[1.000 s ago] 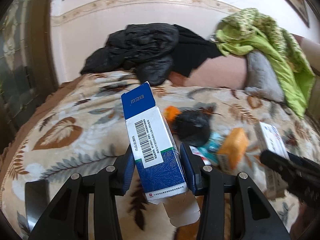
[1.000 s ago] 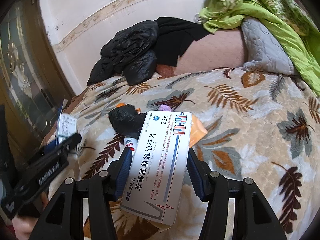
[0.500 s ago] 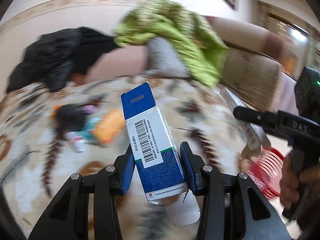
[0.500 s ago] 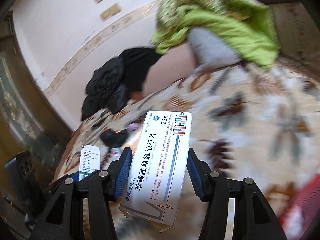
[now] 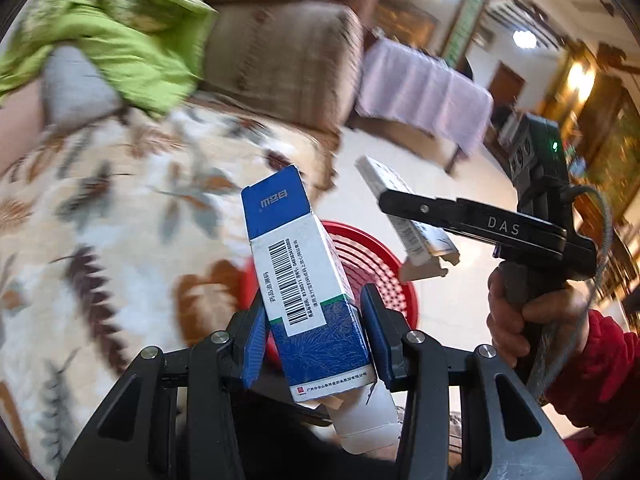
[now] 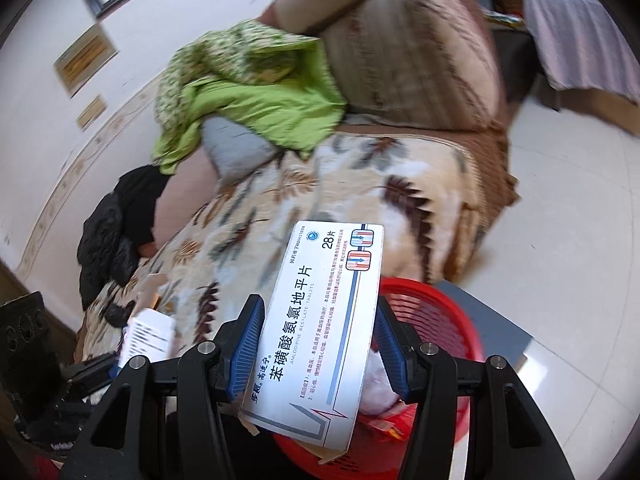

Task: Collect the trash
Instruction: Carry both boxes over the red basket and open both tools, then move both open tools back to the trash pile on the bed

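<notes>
My left gripper (image 5: 314, 336) is shut on a blue and white medicine box (image 5: 304, 288) that stands upright between the blue pads, its bottom flap hanging loose. My right gripper (image 6: 318, 344) is shut on a flat white tablet box (image 6: 324, 332) with blue print. A red slotted basket (image 5: 372, 264) sits on the floor beside the bed, just behind both boxes; in the right wrist view the red basket (image 6: 436, 320) lies under the tablet box and holds some white and orange scraps. The right gripper (image 5: 384, 196) with its white tablet box (image 5: 404, 216) shows from the side in the left wrist view, held by a hand (image 5: 520, 312).
A bed with a leaf-patterned blanket (image 6: 320, 184) fills the left. A green cloth (image 6: 248, 96) and grey pillow (image 6: 232, 144) lie at its head, black clothes (image 6: 116, 232) further back. A brown sofa (image 6: 412, 48) and pale tiled floor (image 6: 572, 216) are at the right.
Both grippers have swung right, away from the trash on the bed, to the red basket on the floor. Each keeps hold of its box.
</notes>
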Action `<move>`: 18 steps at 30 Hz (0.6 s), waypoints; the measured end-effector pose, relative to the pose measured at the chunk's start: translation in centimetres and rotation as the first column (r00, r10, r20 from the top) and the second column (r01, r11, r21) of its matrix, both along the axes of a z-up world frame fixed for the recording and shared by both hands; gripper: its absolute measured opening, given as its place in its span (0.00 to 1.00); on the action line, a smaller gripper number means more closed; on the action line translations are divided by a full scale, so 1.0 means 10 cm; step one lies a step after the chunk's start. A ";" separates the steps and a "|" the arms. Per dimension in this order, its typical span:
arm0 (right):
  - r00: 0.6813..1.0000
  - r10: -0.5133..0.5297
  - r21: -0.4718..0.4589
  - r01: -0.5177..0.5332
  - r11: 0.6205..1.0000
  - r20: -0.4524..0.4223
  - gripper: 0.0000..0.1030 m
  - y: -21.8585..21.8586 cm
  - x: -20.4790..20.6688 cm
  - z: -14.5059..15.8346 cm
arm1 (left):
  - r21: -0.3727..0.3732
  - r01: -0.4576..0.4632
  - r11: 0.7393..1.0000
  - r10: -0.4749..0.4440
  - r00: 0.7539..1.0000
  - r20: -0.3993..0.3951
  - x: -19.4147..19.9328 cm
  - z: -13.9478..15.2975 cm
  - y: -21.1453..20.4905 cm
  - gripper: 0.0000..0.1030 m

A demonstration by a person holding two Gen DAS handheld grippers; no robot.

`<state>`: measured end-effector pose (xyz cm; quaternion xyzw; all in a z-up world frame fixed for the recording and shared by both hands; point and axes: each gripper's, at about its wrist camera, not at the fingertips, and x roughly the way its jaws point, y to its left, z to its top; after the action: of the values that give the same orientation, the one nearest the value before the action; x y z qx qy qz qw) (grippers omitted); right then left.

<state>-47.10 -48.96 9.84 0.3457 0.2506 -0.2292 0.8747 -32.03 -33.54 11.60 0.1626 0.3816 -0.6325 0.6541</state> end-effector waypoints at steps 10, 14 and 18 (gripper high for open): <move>0.999 -0.044 0.070 0.046 0.996 -0.027 0.67 -0.25 -0.15 -0.27 | 0.029 -0.072 0.997 0.074 0.996 -0.060 0.19 -0.17 -0.22 0.65; 1.000 0.006 0.042 -0.007 0.999 0.014 0.67 -0.16 0.00 -0.17 | 0.006 -0.153 0.988 0.153 0.987 -0.039 0.35 -0.09 -0.04 0.65; 0.993 0.110 0.010 -0.111 0.994 0.036 0.67 0.04 0.36 -0.08 | -0.021 -0.287 0.958 0.288 0.957 0.039 0.58 0.03 0.36 0.68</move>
<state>-43.51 -48.56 9.07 0.3405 0.2552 -0.1728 0.8883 -26.27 -29.98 11.87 0.1135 0.3829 -0.5301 0.7480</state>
